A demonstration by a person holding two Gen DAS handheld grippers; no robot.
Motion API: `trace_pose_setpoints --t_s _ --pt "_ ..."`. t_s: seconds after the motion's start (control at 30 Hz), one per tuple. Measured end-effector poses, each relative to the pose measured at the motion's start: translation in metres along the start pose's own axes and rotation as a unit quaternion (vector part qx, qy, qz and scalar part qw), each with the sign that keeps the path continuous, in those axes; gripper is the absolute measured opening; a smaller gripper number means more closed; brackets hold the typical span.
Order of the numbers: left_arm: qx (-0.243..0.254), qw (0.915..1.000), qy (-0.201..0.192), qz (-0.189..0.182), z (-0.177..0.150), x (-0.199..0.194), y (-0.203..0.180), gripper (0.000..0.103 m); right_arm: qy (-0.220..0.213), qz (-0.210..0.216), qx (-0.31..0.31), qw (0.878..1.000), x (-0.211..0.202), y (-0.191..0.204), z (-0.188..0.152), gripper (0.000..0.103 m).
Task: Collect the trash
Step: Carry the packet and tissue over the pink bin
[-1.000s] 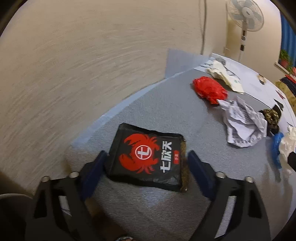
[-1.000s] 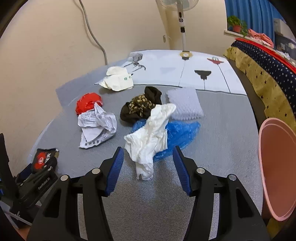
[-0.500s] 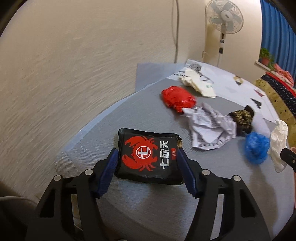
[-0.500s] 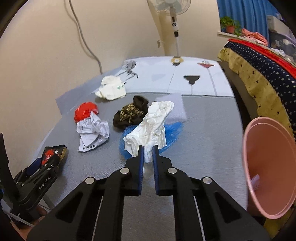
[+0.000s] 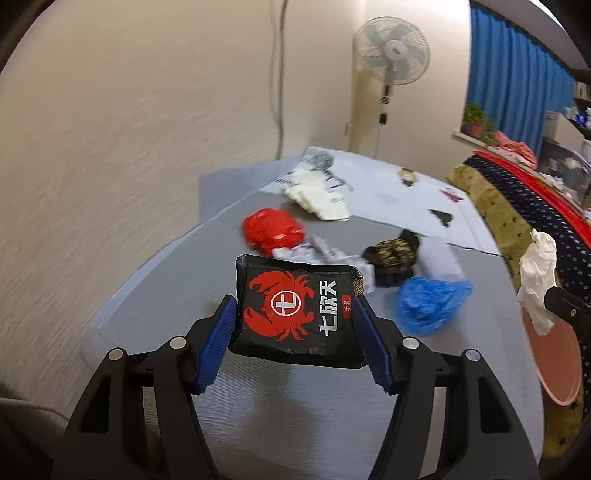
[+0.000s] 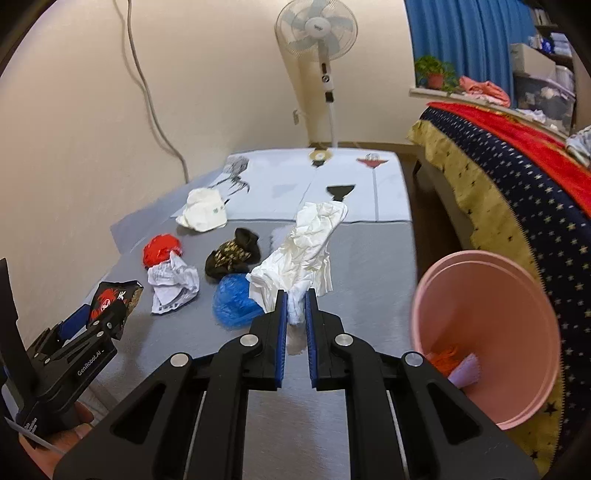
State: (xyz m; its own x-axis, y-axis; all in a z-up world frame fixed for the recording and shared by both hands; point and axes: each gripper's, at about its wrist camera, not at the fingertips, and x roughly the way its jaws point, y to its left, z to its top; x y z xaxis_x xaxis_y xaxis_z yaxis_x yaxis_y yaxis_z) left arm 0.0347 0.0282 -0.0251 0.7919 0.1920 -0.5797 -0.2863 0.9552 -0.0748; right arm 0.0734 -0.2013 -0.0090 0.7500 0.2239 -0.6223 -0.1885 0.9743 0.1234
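Both fingers grip trash: left gripper pinches the black packet, right gripper the white tissue, raised toward the pink bin.

Cream textured wall with a grey cable running down it. White pedestal fan stands in the corner. Blue curtain hangs at right, a potted plant on the sill beside it. Bed with starred navy cover along the right. Grey mat covers the floor, a printed white mat beyond it.
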Motion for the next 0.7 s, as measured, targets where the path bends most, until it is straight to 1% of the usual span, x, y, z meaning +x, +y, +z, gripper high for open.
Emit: trace_pose_setpoints --t_s 0.2,0.47,0.63,0.7 --pt "0.018 0.9992 -0.016 -0.031 0.008 -0.011 -0.02 0.062 -0.024 -0.023 0.005 0.999 -0.026 -0.018 0.007 0.01" --pt "0.041 0.996 -0.025 -0.075 0.018 -0.025 -0.049 0.062 -0.038 -0.049 0.021 0.998 -0.054 -0.043 0.016 0.01" --pt "0.064 0.9916 -0.03 -0.108 0.029 -0.038 -0.074 0.062 -0.046 -0.066 0.034 0.996 -0.076 -0.062 0.029 0.01" --pt "0.071 0.989 -0.026 -0.127 0.034 -0.042 -0.085 0.062 -0.046 -0.073 0.041 0.995 -0.083 -0.07 0.033 0.01"
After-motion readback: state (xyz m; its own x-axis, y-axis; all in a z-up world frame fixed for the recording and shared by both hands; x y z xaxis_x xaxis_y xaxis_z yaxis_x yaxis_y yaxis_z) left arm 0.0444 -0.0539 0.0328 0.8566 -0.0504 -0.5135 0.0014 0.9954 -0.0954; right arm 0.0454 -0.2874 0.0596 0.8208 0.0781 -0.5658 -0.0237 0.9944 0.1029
